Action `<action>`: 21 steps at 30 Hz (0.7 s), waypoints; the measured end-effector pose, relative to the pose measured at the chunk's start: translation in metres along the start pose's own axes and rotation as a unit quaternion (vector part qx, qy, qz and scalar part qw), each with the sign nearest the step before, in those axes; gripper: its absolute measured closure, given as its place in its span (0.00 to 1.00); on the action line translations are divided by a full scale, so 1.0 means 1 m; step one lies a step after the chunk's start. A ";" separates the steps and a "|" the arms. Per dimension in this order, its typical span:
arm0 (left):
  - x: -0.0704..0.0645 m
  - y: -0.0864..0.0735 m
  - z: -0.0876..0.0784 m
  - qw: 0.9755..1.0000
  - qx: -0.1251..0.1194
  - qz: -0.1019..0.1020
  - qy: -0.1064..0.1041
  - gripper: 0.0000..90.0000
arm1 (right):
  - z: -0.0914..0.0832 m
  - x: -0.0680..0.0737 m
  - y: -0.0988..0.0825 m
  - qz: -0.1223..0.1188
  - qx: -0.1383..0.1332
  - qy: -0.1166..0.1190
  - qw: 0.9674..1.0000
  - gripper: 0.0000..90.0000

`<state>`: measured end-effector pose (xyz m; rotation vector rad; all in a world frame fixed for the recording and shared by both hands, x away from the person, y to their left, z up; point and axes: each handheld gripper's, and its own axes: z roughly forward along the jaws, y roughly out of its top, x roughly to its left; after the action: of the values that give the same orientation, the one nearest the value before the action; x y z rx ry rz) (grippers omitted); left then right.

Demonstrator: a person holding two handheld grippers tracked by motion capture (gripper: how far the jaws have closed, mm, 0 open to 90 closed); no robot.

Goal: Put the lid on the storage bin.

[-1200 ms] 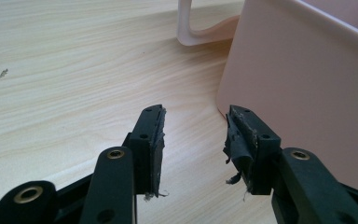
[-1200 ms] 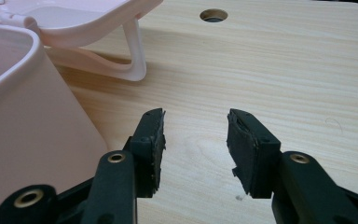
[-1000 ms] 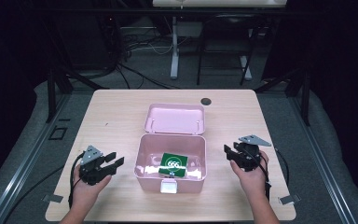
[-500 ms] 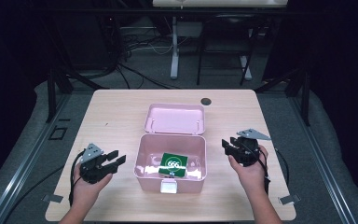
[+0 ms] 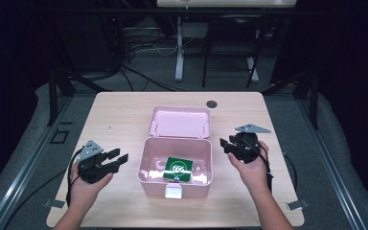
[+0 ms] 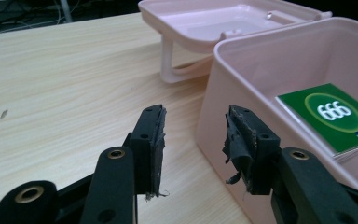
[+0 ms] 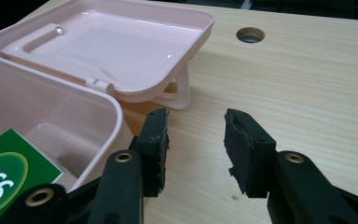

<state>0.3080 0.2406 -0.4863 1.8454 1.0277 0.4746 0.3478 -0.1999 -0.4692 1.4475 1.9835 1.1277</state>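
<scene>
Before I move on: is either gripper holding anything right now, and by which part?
Nothing is held. The left gripper and right gripper both stand open with only air between their pads, either side of the open pink plastic box, touching neither it nor the green card inside.

Left gripper (image 5: pixel 117 158) and right gripper (image 5: pixel 226 145) held level, jaws apart

Dim room, grey floor (image 5: pixel 24 120), cables, white table leg (image 5: pixel 179 52) behind

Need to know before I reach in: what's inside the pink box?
Inside the pink box lies a green packet printed 666, flat on the floor toward the right. The rest of the floor looks bare. Whatever is under the packet is covered.
</scene>
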 end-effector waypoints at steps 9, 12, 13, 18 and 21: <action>-0.005 0.019 0.007 1.000 0.013 0.006 -0.007 0.62 | 0.006 0.001 0.024 0.003 0.008 0.030 1.000 0.64; -0.004 0.022 0.008 1.000 0.017 0.001 -0.009 0.64 | 0.007 0.001 0.030 0.003 0.007 0.033 0.999 0.64; -0.006 0.025 0.008 1.000 0.015 -0.001 -0.011 0.66 | 0.009 0.001 0.036 0.007 0.010 0.038 0.999 0.64; -0.007 0.032 0.008 1.000 0.012 -0.010 -0.019 0.70 | 0.014 0.001 0.044 0.013 0.031 0.042 0.999 0.64; -0.007 0.038 0.008 1.000 0.009 -0.010 -0.020 0.72 | 0.019 0.002 0.054 0.015 0.046 0.039 0.998 0.64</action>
<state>0.3262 0.2223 -0.4566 1.8516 1.0260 0.4147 0.3917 -0.1843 -0.4354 1.5048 2.0981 1.1358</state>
